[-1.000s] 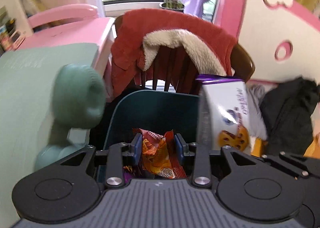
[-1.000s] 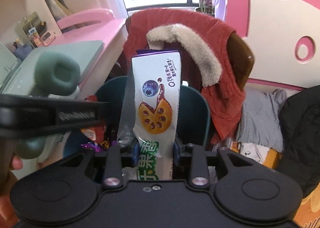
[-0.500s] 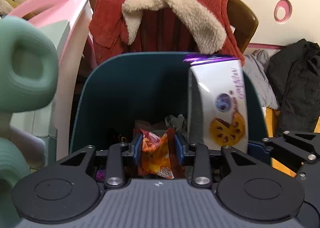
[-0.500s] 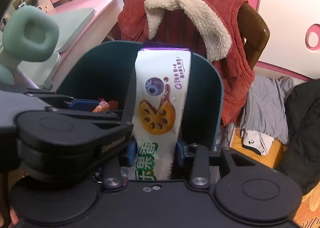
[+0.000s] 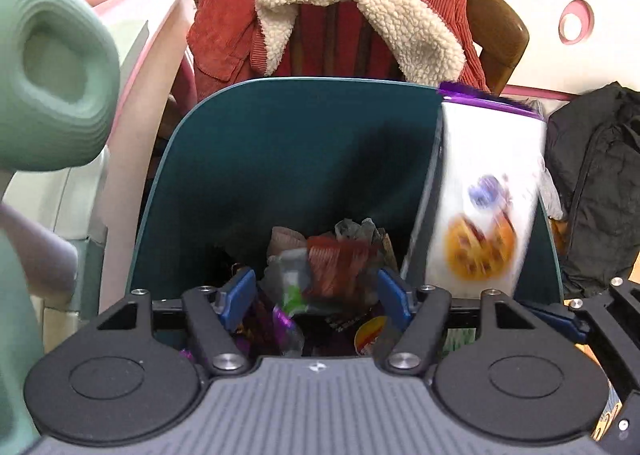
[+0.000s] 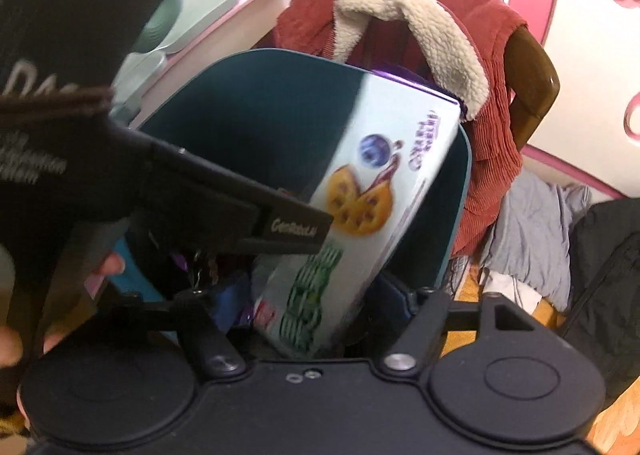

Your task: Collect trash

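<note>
A teal trash bin (image 5: 280, 143) stands open below both grippers, with several wrappers at its bottom. My left gripper (image 5: 316, 295) hangs over the bin mouth and its jaws are opening, with nothing pressed between the blue pads (image 5: 240, 295). Below them, the orange-red wrapper (image 5: 336, 263) lies blurred among the trash. In the right wrist view, my right gripper (image 6: 310, 303) is also opening. A white snack bag (image 6: 360, 207) with a cookie picture leans loose between its jaws, tipped right against the bin wall (image 6: 248, 115). The same bag (image 5: 488, 215) shows blurred in the left wrist view.
Behind the bin stands a wooden chair draped with a red corduroy jacket (image 5: 328, 15). A green rolled mat (image 5: 52, 71) and pink desk sit left. Black clothing (image 5: 600, 183) and grey cloth (image 6: 536, 231) lie right. The left gripper's body (image 6: 160, 195) and fingers (image 6: 112, 267) fill the right view's left.
Both grippers sank toward the bin and their jaws spread apart. The orange wrapper dropped out of the left jaws into the trash. The white bag came loose and tipped to the right.
</note>
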`<state>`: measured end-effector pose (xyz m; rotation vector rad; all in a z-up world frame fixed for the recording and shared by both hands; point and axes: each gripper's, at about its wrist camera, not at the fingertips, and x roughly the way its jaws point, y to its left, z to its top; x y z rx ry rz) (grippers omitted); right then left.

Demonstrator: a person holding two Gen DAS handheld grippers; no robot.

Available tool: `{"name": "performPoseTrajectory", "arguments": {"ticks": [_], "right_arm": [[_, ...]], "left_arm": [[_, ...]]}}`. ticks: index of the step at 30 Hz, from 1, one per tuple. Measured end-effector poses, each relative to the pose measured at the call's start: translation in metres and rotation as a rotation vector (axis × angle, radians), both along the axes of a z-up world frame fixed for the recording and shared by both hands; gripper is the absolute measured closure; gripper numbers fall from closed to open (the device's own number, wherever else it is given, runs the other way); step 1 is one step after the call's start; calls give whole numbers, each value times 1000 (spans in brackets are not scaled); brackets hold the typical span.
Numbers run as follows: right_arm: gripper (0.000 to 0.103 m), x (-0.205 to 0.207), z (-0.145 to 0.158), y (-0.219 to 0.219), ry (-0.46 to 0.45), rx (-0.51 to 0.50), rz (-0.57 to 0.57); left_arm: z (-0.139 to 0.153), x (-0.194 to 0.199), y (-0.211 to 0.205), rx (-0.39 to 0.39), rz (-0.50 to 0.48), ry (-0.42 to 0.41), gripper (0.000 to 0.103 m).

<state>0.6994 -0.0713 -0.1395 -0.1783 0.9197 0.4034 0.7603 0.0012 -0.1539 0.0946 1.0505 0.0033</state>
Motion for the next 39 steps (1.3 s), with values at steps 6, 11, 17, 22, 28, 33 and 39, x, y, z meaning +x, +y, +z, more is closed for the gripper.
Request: {"name": "performPoseTrajectory", "arguments": {"ticks": [6, 11, 17, 22, 28, 33, 39], "right_arm": [[22, -28, 13, -13, -52, 44, 17], [17, -56, 30, -34, -92, 89, -2], [16, -93, 53, -62, -152, 140, -25], [13, -131, 75, -88, -215, 188, -30], [7, -182, 94, -117, -287, 240, -29], [4, -224, 111, -132, -348, 275, -6], [0, -262, 128, -137, -386, 295, 31]], "left_arm": [[14, -21, 2, -25, 6, -33, 33], [33, -51, -4, -4, -12, -91, 33], [65, -96, -11, -2, -2, -170, 33], [89, -144, -14, -13, 6, -231, 33], [113, -202, -18, -41, 41, -291, 25], [132, -253, -22, -50, 66, -340, 23], [153, -303, -25, -70, 101, -405, 21]]}}
